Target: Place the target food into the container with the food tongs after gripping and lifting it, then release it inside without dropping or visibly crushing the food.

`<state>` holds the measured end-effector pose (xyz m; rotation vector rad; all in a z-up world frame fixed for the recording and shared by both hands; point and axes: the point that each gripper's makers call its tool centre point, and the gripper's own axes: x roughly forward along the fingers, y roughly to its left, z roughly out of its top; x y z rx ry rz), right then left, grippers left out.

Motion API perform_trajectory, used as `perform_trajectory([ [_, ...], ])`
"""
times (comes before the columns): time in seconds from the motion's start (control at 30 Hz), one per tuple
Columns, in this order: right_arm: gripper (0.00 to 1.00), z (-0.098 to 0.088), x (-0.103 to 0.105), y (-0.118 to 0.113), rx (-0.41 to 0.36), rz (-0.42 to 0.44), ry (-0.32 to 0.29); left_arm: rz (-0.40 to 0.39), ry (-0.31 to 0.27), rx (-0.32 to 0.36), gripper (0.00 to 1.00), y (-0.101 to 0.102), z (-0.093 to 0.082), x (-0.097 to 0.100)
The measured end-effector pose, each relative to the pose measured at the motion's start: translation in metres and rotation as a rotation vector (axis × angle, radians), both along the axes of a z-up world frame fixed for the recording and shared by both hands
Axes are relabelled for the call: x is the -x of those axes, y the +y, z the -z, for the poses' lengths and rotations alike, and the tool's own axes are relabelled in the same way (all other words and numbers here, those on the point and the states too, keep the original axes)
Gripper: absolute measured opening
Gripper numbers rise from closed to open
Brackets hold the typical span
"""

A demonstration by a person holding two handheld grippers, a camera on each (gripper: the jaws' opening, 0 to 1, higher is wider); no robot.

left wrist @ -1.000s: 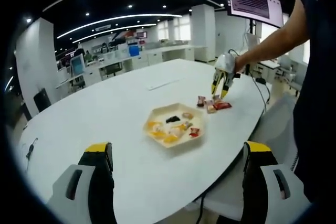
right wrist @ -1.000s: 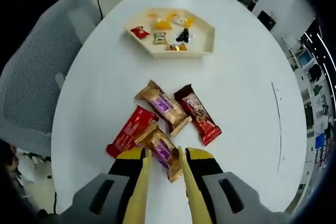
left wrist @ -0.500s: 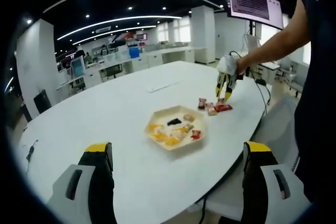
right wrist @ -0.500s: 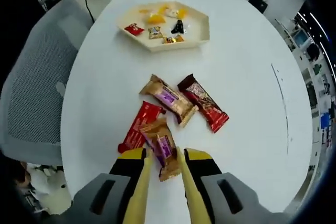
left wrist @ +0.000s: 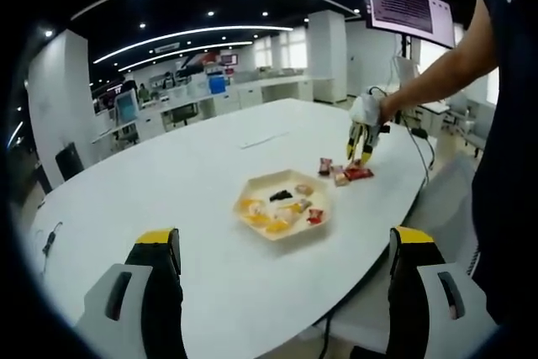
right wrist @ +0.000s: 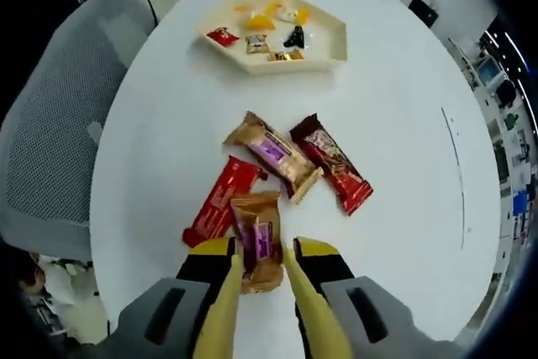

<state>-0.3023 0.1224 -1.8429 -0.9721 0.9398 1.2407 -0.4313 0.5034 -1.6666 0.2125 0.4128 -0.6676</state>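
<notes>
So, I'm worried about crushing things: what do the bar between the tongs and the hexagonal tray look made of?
The gold bar seems wrapped in glossy foil-like film: it glints and crinkles. The tray looks like matte cream plastic or pulp, with smooth rigid walls; I can't tell which.

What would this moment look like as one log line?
right gripper: jaws shut on gold snack bar | left gripper: open, idle | tray: holds sweets

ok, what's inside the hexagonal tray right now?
The tray holds several small wrapped snacks: a red one, yellow-orange ones and a black one. They are too small to identify, and anything beneath them is hidden.
</notes>
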Motion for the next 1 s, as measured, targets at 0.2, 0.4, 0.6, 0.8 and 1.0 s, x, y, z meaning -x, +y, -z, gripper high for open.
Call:
perform_trajectory([
  [0.2,0.22,0.000,0.000,-0.001,0.000,0.038,0.002,-0.006,0.003,-0.004,0.99,0.002,0.002,-0.001],
  [0.4,0.22,-0.005,-0.002,-0.001,-0.012,0.068,0.010,0.001,0.004,0.001,0.99,0.001,0.003,-0.003],
  [0.6,0.22,-0.018,-0.009,-0.004,-0.007,0.093,0.006,0.011,0.002,-0.001,0.99,-0.003,0.001,-0.006],
  [0.8,0.22,-0.037,-0.016,-0.002,-0.029,0.133,-0.008,0.022,-0.013,0.033,0.99,-0.006,-0.006,-0.009],
  [1.0,0.22,-0.059,-0.029,0.000,-0.057,0.180,-0.039,0.028,-0.014,0.032,0.99,-0.007,-0.006,-0.013],
])
